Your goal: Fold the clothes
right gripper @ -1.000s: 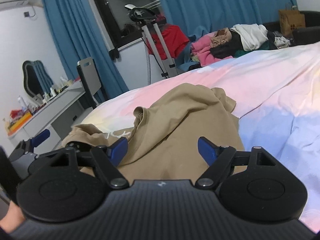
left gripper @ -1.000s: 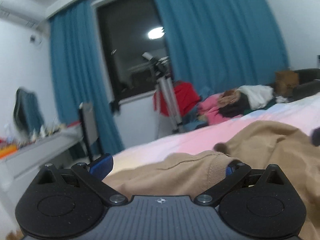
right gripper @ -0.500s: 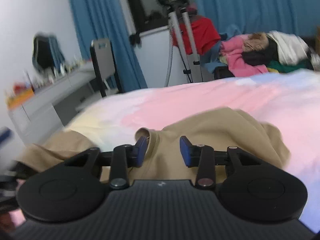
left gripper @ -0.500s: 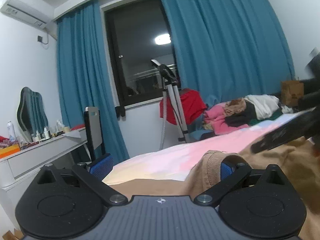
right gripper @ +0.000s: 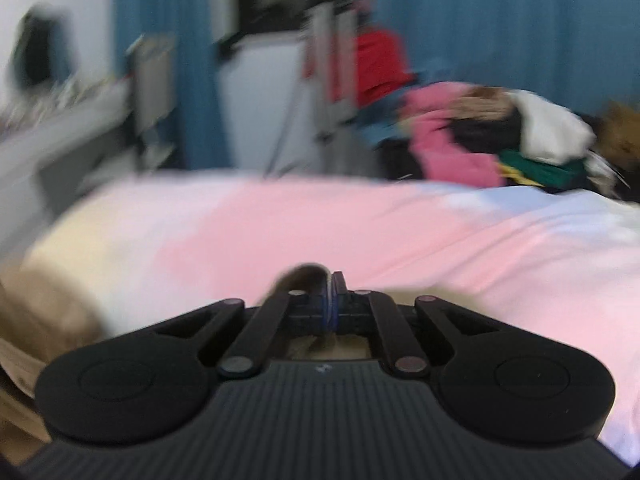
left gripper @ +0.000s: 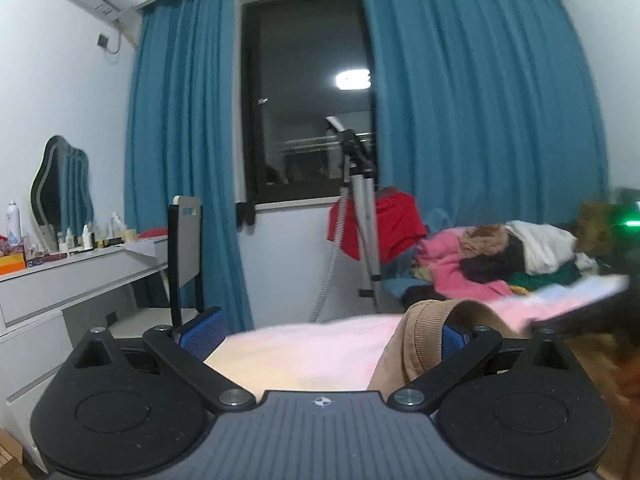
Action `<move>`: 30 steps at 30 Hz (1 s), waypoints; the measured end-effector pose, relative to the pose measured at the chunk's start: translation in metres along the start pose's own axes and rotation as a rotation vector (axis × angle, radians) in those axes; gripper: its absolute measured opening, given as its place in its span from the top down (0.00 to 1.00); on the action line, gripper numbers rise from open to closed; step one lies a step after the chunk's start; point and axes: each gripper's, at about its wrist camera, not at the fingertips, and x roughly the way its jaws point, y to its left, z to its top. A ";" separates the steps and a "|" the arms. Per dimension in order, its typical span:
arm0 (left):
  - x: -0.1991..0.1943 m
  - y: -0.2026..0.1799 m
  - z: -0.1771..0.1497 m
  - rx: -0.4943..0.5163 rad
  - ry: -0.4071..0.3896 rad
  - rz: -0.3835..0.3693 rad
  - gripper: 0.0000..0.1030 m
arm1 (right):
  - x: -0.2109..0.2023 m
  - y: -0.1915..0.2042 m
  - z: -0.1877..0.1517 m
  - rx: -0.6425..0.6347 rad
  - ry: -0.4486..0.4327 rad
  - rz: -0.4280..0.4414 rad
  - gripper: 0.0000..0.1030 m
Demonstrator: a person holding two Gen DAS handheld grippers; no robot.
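Left wrist view showed the left gripper (left gripper: 328, 330) with its jaws spread wide above a bed covered in a pale pink sheet (left gripper: 320, 344). The ribbed edge of a tan garment (left gripper: 420, 332) was draped over the blue pad of the right-hand finger (left gripper: 454, 338); the other blue pad (left gripper: 202, 330) stood well apart with nothing against it, so the garment was hooked rather than pinched. A blurred dark shape at the right edge could not be made out. Beyond the bed stood a tripod (left gripper: 360, 216), a red cloth (left gripper: 380, 224), a heap of mixed clothes (left gripper: 500, 256), blue curtains (left gripper: 480, 100), a dark window (left gripper: 308, 100), a chair (left gripper: 186, 248) and a white desk (left gripper: 60, 276).

The right wrist view was heavily blurred. The right gripper (right gripper: 332, 304) had its jaws pressed together, pinching a fold of the tan garment (right gripper: 304, 276) that stuck up between them. More tan fabric lay at the lower left on the sheet (right gripper: 400, 232).
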 end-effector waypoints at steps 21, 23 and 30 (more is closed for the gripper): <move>0.223 -0.017 -0.031 0.195 0.473 0.004 0.00 | 0.097 -0.013 0.011 -0.015 0.065 -0.052 0.16; 0.212 -0.019 -0.025 0.215 0.474 -0.025 0.00 | 0.088 -0.006 0.014 -0.053 0.068 -0.039 0.17; 0.134 -0.024 -0.001 0.218 0.437 -0.130 0.00 | 0.017 0.009 0.013 -0.086 0.007 -0.024 0.17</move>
